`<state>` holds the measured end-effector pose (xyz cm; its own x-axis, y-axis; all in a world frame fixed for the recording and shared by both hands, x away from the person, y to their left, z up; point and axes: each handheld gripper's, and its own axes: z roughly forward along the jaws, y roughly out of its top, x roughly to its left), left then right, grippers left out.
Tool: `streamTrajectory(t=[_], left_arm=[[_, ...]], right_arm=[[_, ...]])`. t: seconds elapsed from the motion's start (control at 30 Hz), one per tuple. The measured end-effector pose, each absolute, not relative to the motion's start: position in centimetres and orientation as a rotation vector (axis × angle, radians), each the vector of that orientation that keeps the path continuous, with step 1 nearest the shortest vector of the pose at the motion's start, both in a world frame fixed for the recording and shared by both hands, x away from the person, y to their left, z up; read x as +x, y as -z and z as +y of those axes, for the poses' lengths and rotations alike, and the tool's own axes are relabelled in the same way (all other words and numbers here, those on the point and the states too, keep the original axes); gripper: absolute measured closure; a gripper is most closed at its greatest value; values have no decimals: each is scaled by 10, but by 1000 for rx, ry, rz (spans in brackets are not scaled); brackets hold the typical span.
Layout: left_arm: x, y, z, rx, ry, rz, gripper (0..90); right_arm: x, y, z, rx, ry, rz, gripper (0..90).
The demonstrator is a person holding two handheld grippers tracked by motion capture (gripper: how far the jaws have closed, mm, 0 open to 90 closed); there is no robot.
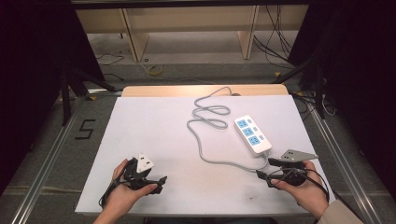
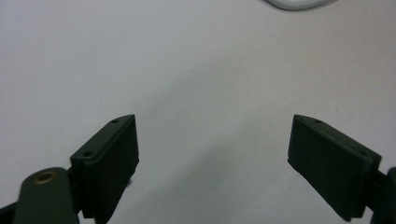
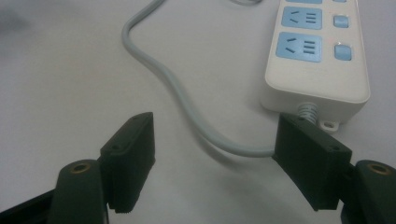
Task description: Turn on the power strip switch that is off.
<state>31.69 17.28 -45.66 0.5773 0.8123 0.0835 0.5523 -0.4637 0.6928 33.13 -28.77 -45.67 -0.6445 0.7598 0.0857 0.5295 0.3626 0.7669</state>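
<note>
Power strip: a white power strip (image 1: 252, 134) with three blue sockets and small blue switches beside them lay flat on the right half of the desk (image 1: 154, 135), nearer the right edge than the middle, its length running from the far side toward the near right corner.
Cord: its grey cord (image 1: 205, 122) left the strip's near end through a ribbed sleeve, curved toward the middle of the desk, looped twice, then ran off over the far edge.
Right gripper: the right gripper (image 1: 262, 174) sat near the near right corner, held in the person's right hand (image 1: 308, 189), just short of the strip's near end. In the right gripper view (image 3: 215, 154) its jaws stood wide apart and released, grasping nothing; the cord curved between them farther off, and the right-side jaw lay in front of the strip's cord end, contact not clear.
Left gripper: the left gripper (image 1: 159, 179) rested toward the near left corner in the left hand (image 1: 123, 193), well apart from the strip. In the left gripper view (image 2: 212, 158) its jaws were spread wide over bare desk, holding nothing.
Desk: white top, wooden strip along the far edge.
</note>
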Motion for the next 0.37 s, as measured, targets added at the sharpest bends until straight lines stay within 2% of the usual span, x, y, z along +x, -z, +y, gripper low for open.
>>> streamTrajectory(t=[0.37], left_arm=[[317, 457, 171, 2189, -538, 1078, 158]], right_arm=[[332, 456, -289, 1158, -1178, 2326, 292]])
